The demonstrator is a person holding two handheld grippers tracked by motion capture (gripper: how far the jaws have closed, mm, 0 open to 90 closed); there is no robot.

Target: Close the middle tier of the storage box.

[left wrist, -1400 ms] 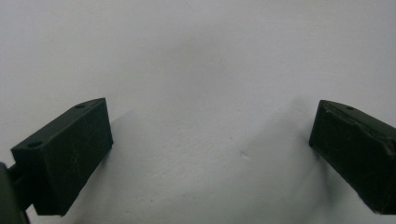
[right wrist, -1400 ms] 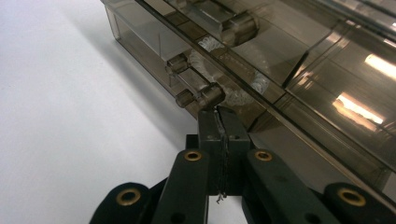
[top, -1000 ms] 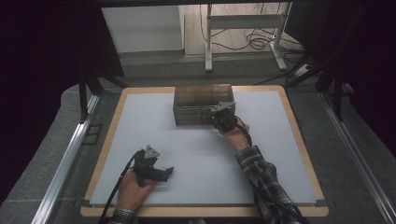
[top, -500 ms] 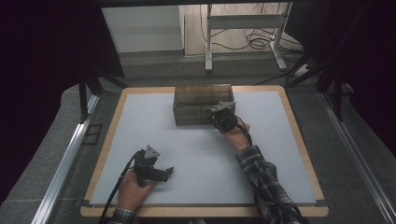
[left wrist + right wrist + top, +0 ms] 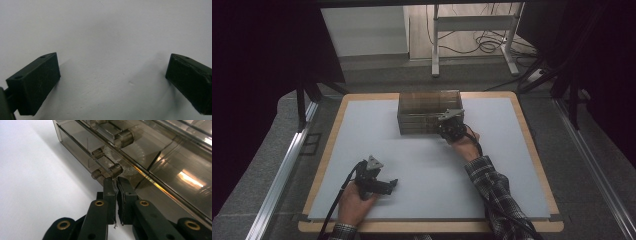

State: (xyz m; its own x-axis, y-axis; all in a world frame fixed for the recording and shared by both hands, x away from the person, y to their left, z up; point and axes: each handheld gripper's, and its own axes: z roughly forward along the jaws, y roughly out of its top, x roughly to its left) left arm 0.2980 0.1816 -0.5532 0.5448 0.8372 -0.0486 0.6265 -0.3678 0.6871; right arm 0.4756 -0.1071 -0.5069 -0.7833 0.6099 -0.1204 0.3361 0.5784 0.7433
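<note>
Drawers of smoked clear plastic are stacking up in the small cabinet (image 5: 429, 112) that is sitting at the far middle of the worktop (image 5: 362, 130), and I am keeping the right hand-held gripper (image 5: 451, 131) right up against its front, near the right-hand end. In the right gripper view, the right hand-held gripper's (image 5: 117, 185) two black jaws are standing nearly together with just a thin slit between them, their tips sitting just beneath a small clear bar handle (image 5: 107, 171) on one drawer front; the jaws have just been easing apart a little, and nothing is lying between them. Whether the tips are actually touching that handle I cannot tell. A second handle of the same kind (image 5: 117, 136) is showing higher up on the cabinet's front. My right hand (image 5: 466, 145) and its plaid sleeve (image 5: 494, 187) are stretching across the pale sheet from the near edge. Well apart from the cabinet, near the front left of the worktop, my left hand (image 5: 354, 202) is resting with the left hand-held gripper (image 5: 389, 186) low over the surface, its cable (image 5: 339, 200) trailing back off the near edge. In the left gripper view, the left hand-held gripper (image 5: 112, 82) is holding its jaws spread wide, with only bare white worktop (image 5: 107, 37) lying between them.
</note>
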